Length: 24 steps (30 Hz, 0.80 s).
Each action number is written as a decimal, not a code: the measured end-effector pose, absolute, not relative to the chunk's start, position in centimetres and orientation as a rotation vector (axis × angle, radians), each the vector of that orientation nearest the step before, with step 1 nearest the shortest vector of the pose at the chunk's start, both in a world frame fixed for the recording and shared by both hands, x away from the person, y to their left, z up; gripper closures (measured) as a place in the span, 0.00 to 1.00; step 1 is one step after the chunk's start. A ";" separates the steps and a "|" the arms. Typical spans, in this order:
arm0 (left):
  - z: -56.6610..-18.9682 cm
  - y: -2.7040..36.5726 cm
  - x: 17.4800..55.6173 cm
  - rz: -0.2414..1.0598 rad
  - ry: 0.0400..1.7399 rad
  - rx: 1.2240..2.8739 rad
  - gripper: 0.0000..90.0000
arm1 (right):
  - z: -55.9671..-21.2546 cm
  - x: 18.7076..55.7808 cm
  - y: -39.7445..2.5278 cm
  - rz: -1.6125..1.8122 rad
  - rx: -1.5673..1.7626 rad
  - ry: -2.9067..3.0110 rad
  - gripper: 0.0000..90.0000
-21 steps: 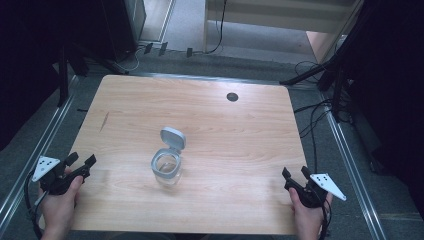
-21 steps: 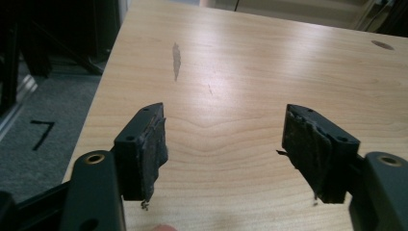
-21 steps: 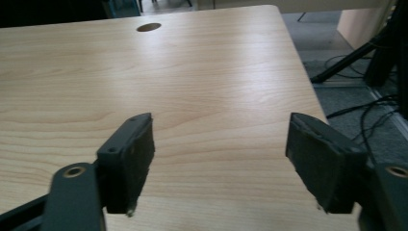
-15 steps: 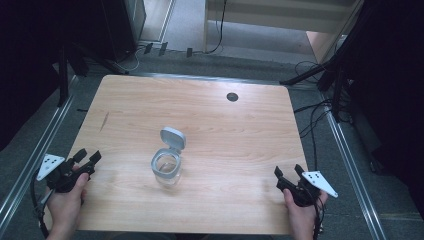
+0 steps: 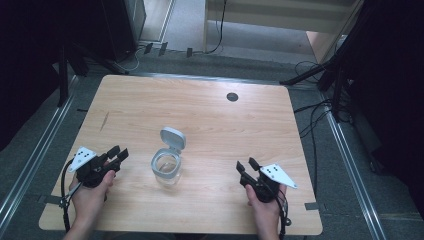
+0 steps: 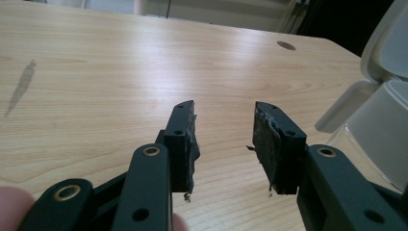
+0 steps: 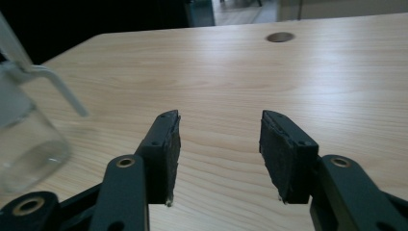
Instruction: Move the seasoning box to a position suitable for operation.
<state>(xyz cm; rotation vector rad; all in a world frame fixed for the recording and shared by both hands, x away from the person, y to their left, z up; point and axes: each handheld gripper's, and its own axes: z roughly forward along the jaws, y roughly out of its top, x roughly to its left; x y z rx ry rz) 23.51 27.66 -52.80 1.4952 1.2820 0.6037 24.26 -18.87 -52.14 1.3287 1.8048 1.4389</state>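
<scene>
A clear glass jar point(image 5: 165, 171) stands upright near the middle of the wooden table point(image 5: 200, 115), its white hinged lid point(image 5: 172, 137) flipped open and leaning back. My left gripper point(image 5: 118, 154) is open a short way to the jar's left, nothing between its jaws. In the left gripper view the gripper point(image 6: 223, 132) points across the table with the jar point(image 6: 380, 130) at the right edge. My right gripper point(image 5: 245, 166) is open to the jar's right, also empty. The right gripper view has the gripper point(image 7: 219, 137) with the jar point(image 7: 26, 139) at far left.
A round cable hole point(image 5: 232, 96) sits near the table's far edge. A dark stain point(image 5: 104, 121) marks the left side. Metal rails point(image 5: 40, 150) run along both table sides, and cables point(image 5: 312, 117) lie on the floor at right.
Both hands have moved inward toward the jar: the left gripper rightward, the right gripper leftward. The jar has stayed put.
</scene>
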 end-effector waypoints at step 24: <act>-52.3 22.2 23.1 0.461 1.127 1.641 0.96 | -52.0 24.1 -6.9 1.568 1.212 2.052 1.00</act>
